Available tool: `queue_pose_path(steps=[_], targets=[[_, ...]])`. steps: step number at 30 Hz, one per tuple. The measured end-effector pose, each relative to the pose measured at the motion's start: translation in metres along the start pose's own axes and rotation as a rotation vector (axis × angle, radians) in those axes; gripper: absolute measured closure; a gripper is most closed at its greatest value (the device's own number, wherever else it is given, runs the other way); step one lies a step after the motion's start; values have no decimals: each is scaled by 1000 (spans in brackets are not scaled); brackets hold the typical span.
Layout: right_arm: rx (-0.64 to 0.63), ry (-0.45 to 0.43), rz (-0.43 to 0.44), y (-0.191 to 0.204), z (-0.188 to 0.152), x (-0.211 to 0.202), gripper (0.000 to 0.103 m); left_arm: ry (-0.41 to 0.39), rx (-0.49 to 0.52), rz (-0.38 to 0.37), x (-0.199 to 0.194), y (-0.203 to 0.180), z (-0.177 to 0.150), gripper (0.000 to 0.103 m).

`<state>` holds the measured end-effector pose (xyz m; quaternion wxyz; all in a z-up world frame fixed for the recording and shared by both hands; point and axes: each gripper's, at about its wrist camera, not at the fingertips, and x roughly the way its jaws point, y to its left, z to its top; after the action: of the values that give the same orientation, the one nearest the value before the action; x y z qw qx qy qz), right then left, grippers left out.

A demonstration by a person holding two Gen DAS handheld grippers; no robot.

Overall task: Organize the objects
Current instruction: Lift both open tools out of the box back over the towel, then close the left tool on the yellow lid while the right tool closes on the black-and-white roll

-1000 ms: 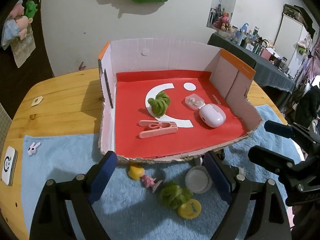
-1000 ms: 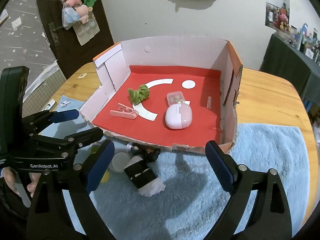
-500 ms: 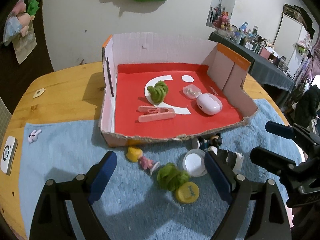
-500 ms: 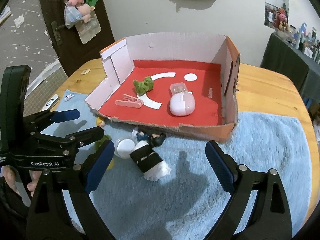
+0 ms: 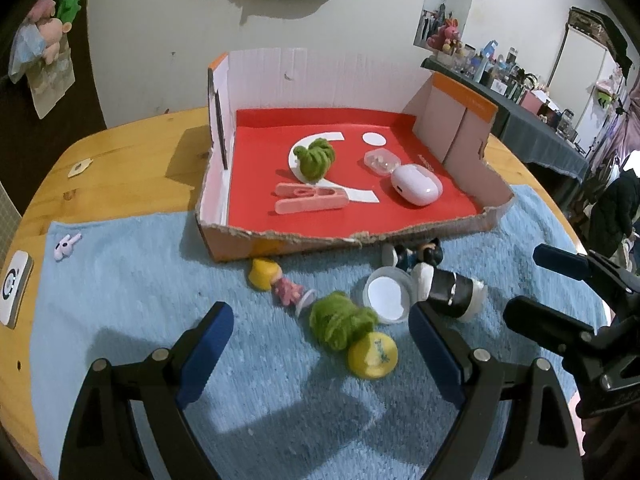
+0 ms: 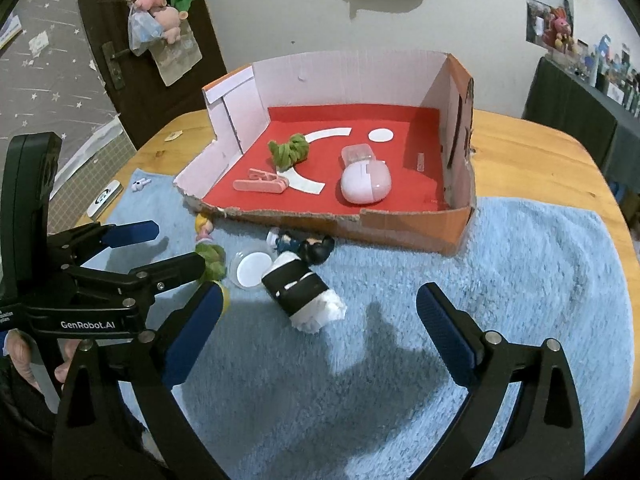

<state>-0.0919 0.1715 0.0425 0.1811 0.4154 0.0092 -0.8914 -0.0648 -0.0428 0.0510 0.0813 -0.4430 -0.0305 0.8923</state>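
A cardboard box (image 5: 280,246) with a red floor holds a green yarn ball (image 5: 314,158), a pink clip (image 5: 310,203), a pale pink case (image 5: 416,184) and a small clear case (image 5: 380,158). On the blue towel (image 5: 140,280) in front lie a yellow-haired doll (image 5: 276,280), a second green yarn ball (image 5: 340,322), a yellow cap (image 5: 372,354), a white lid (image 5: 386,295), a black-and-white roll (image 6: 300,288) and a dark-haired figurine (image 6: 308,246). My left gripper (image 5: 318,320) hangs open over the yarn and cap. My right gripper (image 6: 320,300) is opening, nothing between its jaws, just short of the roll.
The towel lies on a round wooden table (image 5: 120,160). A tiny white bunny (image 5: 66,245) and a white device (image 5: 14,288) sit at the towel's left end. A hand (image 6: 24,360) holds the left gripper. Bare towel stretches right of the roll.
Both grippers have drawn back from the box and dropped a little. The loose items in front of the box, partly hidden before, now show in full.
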Motion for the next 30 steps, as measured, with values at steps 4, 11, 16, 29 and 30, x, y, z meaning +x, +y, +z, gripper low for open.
queue_pose_path(steps=[4, 11, 16, 29, 30], targets=[[4, 4, -1, -1, -4, 0, 4, 6, -2, -4, -1, 0, -5, 12], [5, 13, -2, 0, -10, 1, 4, 15, -7, -12, 0, -1, -13, 12], [2, 18, 1, 1, -13, 2, 4, 20, -11, -15, -1, -1, -18, 12], [-5, 11, -8, -2, -19, 3, 4, 22, 6, -30, -1, -11, -31, 21], [-11, 12, -13, -2, -18, 3, 4, 23, 9, -33, -1, -12, -32, 23]])
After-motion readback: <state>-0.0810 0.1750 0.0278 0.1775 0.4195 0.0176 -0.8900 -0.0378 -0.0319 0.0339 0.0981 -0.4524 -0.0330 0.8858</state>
